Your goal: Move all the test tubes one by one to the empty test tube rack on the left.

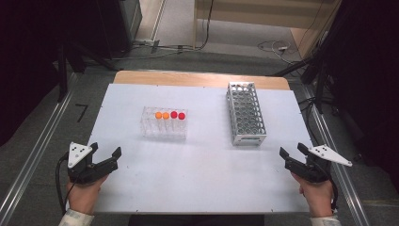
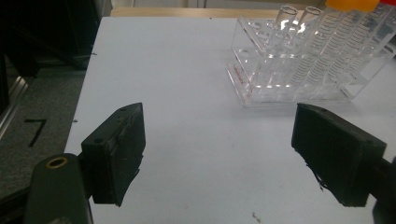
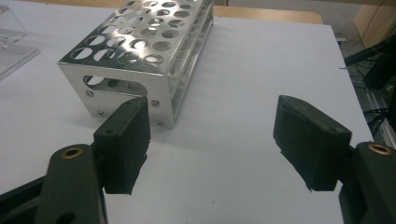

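Note:
A clear plastic rack (image 1: pixel 164 125) stands left of the table's middle and holds tubes with two orange caps (image 1: pixel 162 115) and two red caps (image 1: pixel 178 115). The same clear rack (image 2: pixel 299 70) lies ahead and to the right in the left gripper view. A metal rack (image 1: pixel 245 113) with many round holes stands to the right, empty; in the right gripper view this metal rack (image 3: pixel 140 51) sits just beyond the left jaw. My left gripper (image 1: pixel 105 151) rests open at the table's near left edge. My right gripper (image 1: pixel 292 150) is open at the near right edge. Both hold nothing.
The white table top (image 1: pixel 197 174) has a wooden strip (image 1: pixel 197 78) along its far edge. Metal rails (image 1: pixel 28 160) run along the floor on both sides. Cables (image 1: pixel 273 47) lie on the floor beyond the table, and dark stands flank it.

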{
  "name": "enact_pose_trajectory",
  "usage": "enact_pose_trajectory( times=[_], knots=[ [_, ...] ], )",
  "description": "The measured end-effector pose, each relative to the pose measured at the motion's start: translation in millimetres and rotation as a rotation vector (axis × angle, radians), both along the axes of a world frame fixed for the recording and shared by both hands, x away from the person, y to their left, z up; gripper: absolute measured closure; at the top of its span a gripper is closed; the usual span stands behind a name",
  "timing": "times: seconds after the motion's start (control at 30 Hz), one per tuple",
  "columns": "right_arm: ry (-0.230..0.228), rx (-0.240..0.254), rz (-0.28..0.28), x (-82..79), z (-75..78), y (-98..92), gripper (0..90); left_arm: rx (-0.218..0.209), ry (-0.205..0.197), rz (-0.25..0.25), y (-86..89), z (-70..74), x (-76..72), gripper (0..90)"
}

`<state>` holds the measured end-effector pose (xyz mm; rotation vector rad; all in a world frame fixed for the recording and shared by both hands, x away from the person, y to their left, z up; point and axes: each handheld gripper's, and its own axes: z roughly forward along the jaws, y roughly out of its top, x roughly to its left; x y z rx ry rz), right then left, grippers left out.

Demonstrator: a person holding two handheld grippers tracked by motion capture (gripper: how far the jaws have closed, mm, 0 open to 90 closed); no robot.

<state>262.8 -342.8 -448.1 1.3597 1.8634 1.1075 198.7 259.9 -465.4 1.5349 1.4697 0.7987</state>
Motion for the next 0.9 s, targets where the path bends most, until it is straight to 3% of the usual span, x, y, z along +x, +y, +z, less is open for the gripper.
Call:
enact_pose_trajectory(
  times=[0.47,0.9],
  knots=[
    [0.021,-0.024,-0.099,3.8,-10.9,-25.1,25.9,0.016,0.03,0.021,6.3,-8.3,4.2,17.9],
    [0.054,-0.023,-0.148,7.1,-20.1,-41.4,25.9,0.017,0.047,0.055,14.4,-14.7,6.8,17.9]
  ],
)
